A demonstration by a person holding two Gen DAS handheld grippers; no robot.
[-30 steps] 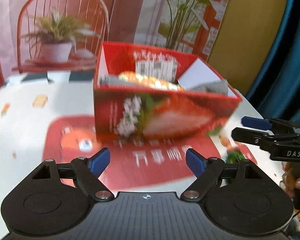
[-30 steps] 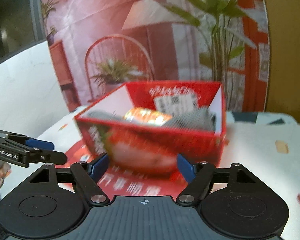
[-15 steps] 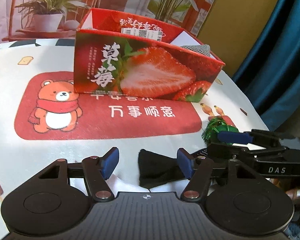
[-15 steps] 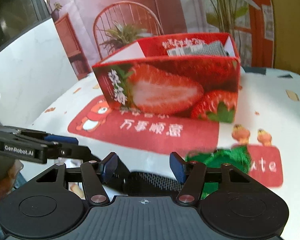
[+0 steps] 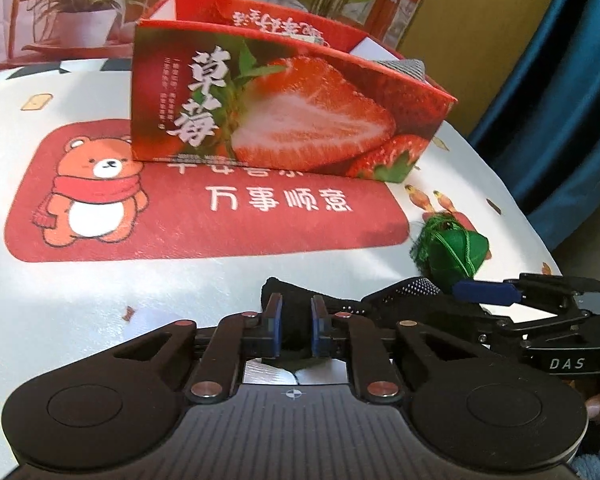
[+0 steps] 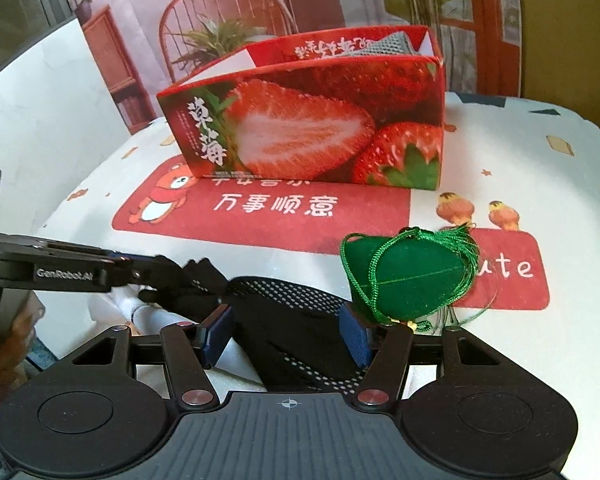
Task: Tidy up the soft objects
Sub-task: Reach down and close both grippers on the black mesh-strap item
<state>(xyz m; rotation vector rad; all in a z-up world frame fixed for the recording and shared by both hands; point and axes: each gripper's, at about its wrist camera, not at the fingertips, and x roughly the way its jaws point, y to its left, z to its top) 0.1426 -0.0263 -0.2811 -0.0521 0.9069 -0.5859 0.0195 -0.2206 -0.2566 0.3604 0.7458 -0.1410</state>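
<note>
The black fabric glove with white grip dots (image 6: 296,328) lies at the near edge of the tabletop (image 5: 188,280), low in both frames, and it is what I am working on now. Half a second ago my left fingers (image 5: 275,322) stood wide apart above its dark cuff end; now they have come together and are clamped on that bunched cuff, low centre of the left view. My left gripper (image 5: 294,326) has also dropped closer to the cloth. My right gripper (image 6: 288,334) has lowered too, and its blue pads stand about half apart, straddling the dotted palm part without pressing it, as far as I can see. The right pad sits just beside the green stuffed cloth pouch with a cord and tassel (image 6: 404,276), which rests on the tabletop to the right of the glove, touching or nearly touching it.

The red cardboard box printed with a cut strawberry (image 5: 284,108) stands farther back, in the upper middle of both frames, with something grey and knitted poking over its right rim.

I judge the grasp on the glove is just made, so the lift toward the box can begin. With one end pinched, the rest will likely hang and drag; the tassel cord could catch on it.
</note>
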